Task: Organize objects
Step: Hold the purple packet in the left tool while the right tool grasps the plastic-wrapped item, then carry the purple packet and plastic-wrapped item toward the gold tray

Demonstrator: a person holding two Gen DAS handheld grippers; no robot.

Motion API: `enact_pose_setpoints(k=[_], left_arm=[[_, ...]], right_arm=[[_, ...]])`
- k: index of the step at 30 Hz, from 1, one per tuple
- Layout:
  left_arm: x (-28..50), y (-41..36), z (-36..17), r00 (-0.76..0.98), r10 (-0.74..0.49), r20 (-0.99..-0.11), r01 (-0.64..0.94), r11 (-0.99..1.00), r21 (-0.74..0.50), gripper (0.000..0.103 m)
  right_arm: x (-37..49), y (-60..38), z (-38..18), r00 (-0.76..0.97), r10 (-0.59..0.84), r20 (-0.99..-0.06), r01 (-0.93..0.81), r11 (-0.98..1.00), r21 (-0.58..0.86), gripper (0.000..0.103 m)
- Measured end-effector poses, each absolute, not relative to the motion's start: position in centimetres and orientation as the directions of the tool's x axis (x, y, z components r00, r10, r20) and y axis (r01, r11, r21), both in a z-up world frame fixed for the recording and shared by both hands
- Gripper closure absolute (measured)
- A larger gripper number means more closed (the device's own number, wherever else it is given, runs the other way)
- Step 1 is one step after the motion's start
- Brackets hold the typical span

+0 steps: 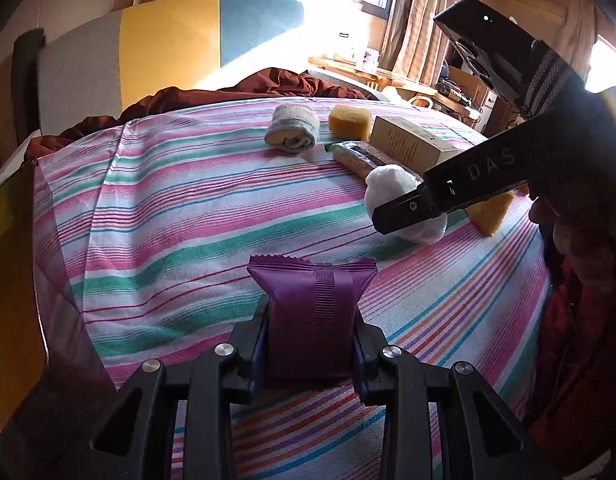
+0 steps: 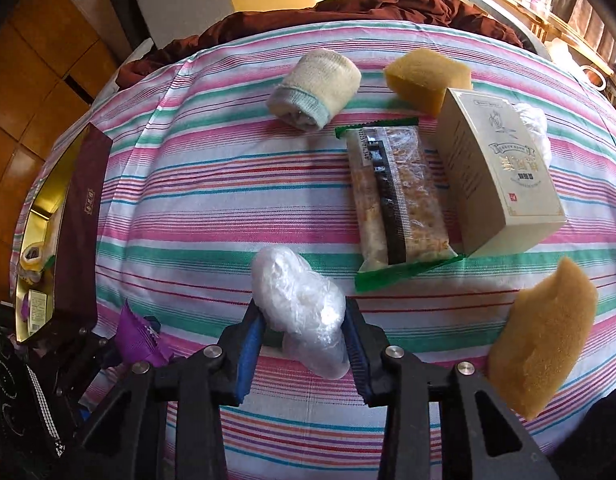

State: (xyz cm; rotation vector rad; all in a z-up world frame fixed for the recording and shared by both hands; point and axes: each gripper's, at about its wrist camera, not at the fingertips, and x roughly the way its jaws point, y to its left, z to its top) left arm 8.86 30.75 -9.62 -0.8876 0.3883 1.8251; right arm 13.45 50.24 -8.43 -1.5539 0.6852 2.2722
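Left wrist view: left gripper point(image 1: 310, 344) clamps the purple packet point(image 1: 311, 300) upright at 6 o'clock; right wrist view: right gripper point(image 2: 304, 332) pinches the white plastic wad point(image 2: 300, 304), long axis toward 11; gold-lined box point(image 2: 64, 216) waits at 9, nearer the left hand.

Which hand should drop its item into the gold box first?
Probably left. The left gripper is already clamped on the purple packet, right beside the open gold box. The right gripper, closing around the white plastic bundle, sits farther away.
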Motion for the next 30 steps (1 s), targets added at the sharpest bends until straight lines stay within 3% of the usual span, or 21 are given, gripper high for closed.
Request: enact_pose_setpoints(k=[10,30], left_arm=[[8.5,31.2,-8.3,-0.267,0.561,-0.783,-0.846,-0.525,-0.088,0.07],[6.7,25.6,-1.3,-0.443,0.546,-0.711,-0.739,-0.671,-0.054,0.07]], right_arm=[[12.6,50.1,-7.8,-0.345,0.01,-0.939,-0.477,-0.863,0.166,0.066],[10.4,46.7,-8.1,-0.35,-0.03,-0.936,-0.37,-0.914,0.168,0.066]])
